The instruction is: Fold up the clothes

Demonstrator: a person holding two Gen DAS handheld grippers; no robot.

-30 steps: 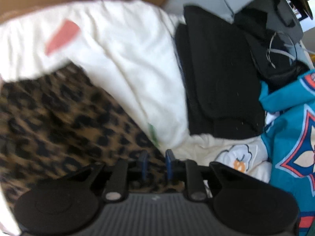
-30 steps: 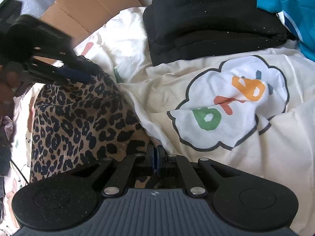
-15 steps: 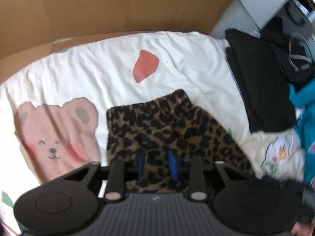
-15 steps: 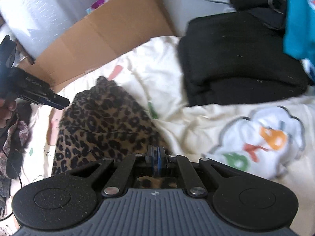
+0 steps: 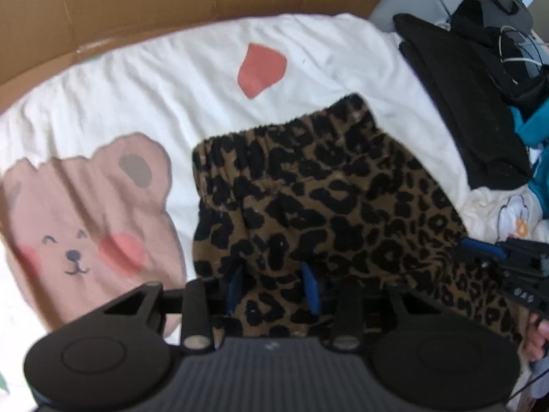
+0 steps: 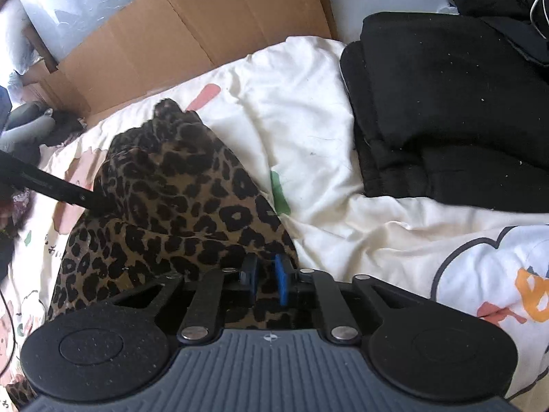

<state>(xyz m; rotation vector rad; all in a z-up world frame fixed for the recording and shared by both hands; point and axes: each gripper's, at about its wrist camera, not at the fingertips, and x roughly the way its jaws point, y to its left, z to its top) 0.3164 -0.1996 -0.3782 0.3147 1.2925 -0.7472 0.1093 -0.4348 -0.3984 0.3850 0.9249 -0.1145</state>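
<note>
A leopard-print garment (image 5: pixel 326 189) with an elastic waistband lies folded on the white printed bedsheet (image 5: pixel 171 79). My left gripper (image 5: pixel 272 281) hovers over its near edge. Its jaws are opening, with fabric below the gap and the blue pads clear of it. My right gripper (image 6: pixel 267 274) is at the garment's (image 6: pixel 178 185) right corner. Its jaws are also opening, a narrow gap with leopard cloth showing through and the pads off it. The other gripper's fingers (image 6: pixel 79 199) reach in from the left in the right wrist view.
A stack of folded black clothes (image 6: pixel 446 103) sits on the sheet to the right, with a teal garment (image 5: pixel 535 123) beyond. A cardboard sheet (image 5: pixel 171 7) stands along the far edge. A pink bear print (image 5: pixel 79 213) marks the sheet on the left. A person's hand (image 5: pixel 535 336) shows at the right.
The left gripper has pulled back from the garment, which now lies whole in view. Both pairs of jaws have parted, the right one from fully closed.
</note>
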